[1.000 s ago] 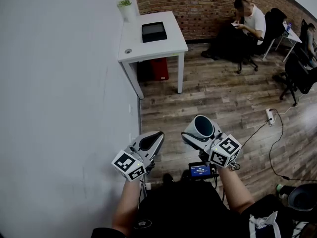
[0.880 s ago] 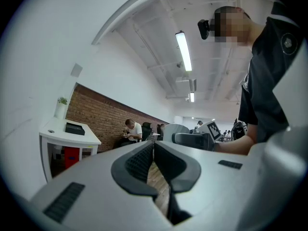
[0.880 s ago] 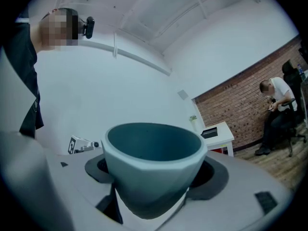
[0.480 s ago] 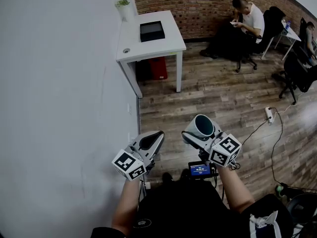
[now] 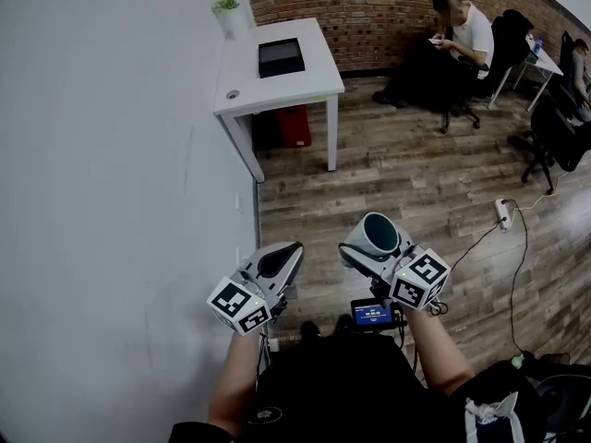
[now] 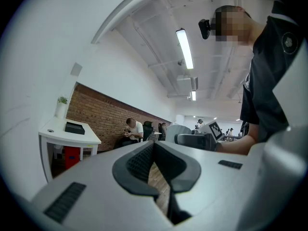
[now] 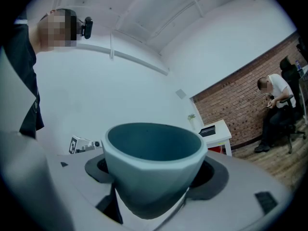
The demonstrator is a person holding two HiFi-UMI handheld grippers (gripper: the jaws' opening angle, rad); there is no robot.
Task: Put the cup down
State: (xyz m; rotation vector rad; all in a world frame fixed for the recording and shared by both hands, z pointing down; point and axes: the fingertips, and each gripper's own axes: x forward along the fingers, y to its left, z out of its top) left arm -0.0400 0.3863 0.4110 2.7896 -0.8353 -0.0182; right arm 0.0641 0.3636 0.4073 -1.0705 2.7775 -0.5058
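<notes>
We cannot see the base of the cup (image 7: 153, 148), which sinks out of sight between the jaws of the right gripper (image 7: 154, 177). On the white table (image 5: 277, 90) a small round thing (image 5: 233, 94) is too small for us to name, and the red thing (image 5: 295, 125) beneath it is partly hidden by the tabletop. The small screen (image 5: 373, 317) carries print we cannot read, and a seated person (image 5: 580, 65) at the right edge is cut off.

A black short-sleeved shirt (image 5: 342, 386) is worn, marked with a small round emblem (image 6: 288, 41). The left gripper (image 5: 294, 250) and right gripper (image 5: 371, 240) are cased in pale grey and lined with dark ribbed pads (image 6: 139, 160). Each is fitted with a white cube (image 5: 239, 306) printed with black square markers.
</notes>
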